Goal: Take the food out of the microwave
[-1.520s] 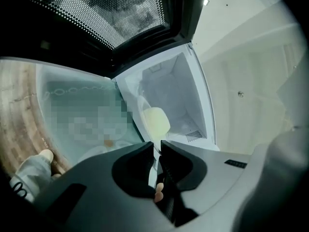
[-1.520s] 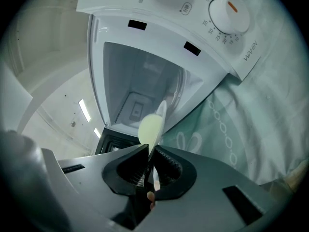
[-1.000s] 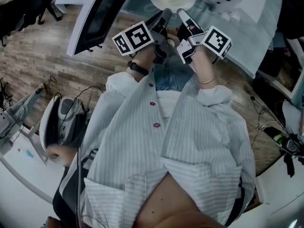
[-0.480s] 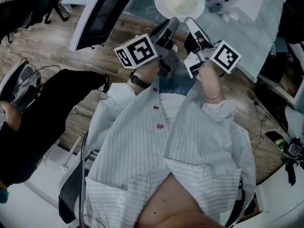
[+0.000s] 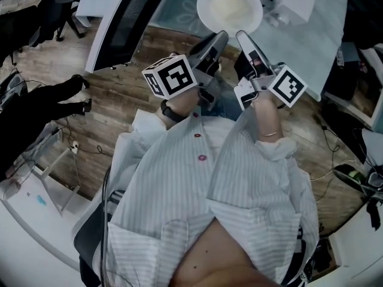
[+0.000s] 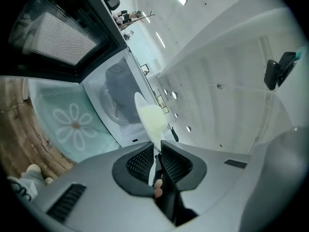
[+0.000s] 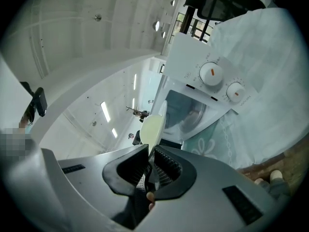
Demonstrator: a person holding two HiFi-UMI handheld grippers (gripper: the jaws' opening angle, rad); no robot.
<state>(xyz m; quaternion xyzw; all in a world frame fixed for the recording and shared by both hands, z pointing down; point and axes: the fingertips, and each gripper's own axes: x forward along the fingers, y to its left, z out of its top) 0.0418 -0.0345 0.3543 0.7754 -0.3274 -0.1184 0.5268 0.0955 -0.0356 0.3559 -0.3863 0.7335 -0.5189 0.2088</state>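
Here a person in a pale striped button shirt stands over a brown wood-plank floor, arms stretched forward, a two-jaw tool in each hand. Both tools grasp one round white plate that carries a flat mound of pale yellow food.

The left gripper pinches the near rim of the plate a little left of centre. In the left gripper view its ribbed black pads are clenched on the thin white edge, with the plate seen side-on and rising away from them. The right gripper pinches the same near rim just beside it, to the right. In the right gripper view its pads are likewise closed on the rim, the yellow food showing just past them. Each tool carries a white cube with black square markers, close to the wrist.

The plate is outside the white microwave with two round dials, held in the air in front of its open mouth. The dark microwave door hangs open at the left. Below the plate lies a teal tablecloth with white flower prints, on which the microwave stands.
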